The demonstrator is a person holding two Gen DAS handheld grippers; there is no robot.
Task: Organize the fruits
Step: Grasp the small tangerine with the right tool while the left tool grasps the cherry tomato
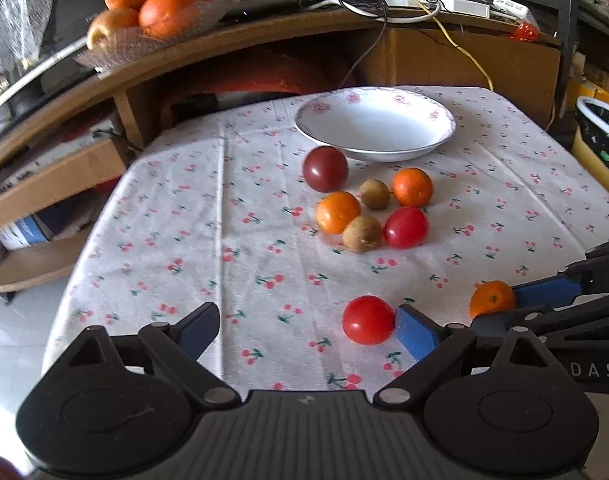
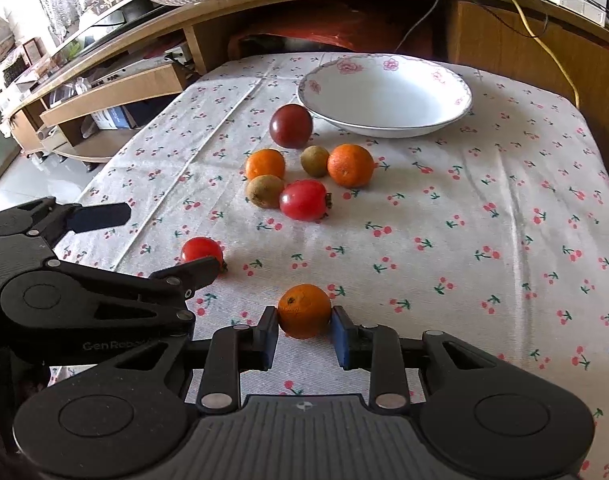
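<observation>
Fruits: six in a cluster [image 2: 300, 172] mid-worktop, just before the empty white plate [image 2: 384, 96].
Near orange [image 2: 304, 311]: on the cherry-print cloth [image 2: 464, 240], clamped between the right gripper [image 2: 304, 338] pads.
Near tomato [image 1: 367, 319]: touching the left gripper's right pad.
Left gripper [image 1: 304, 326]: spread wide, holding nothing.
Shelf: basket of oranges [image 1: 152, 4] behind.

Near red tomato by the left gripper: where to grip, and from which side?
Grip the near red tomato across its widest middle, coming from the near table edge, with the left gripper shifted right to centre it. It is round and smooth and sits off-centre against the right finger. The tablecloth around it is bare.
</observation>
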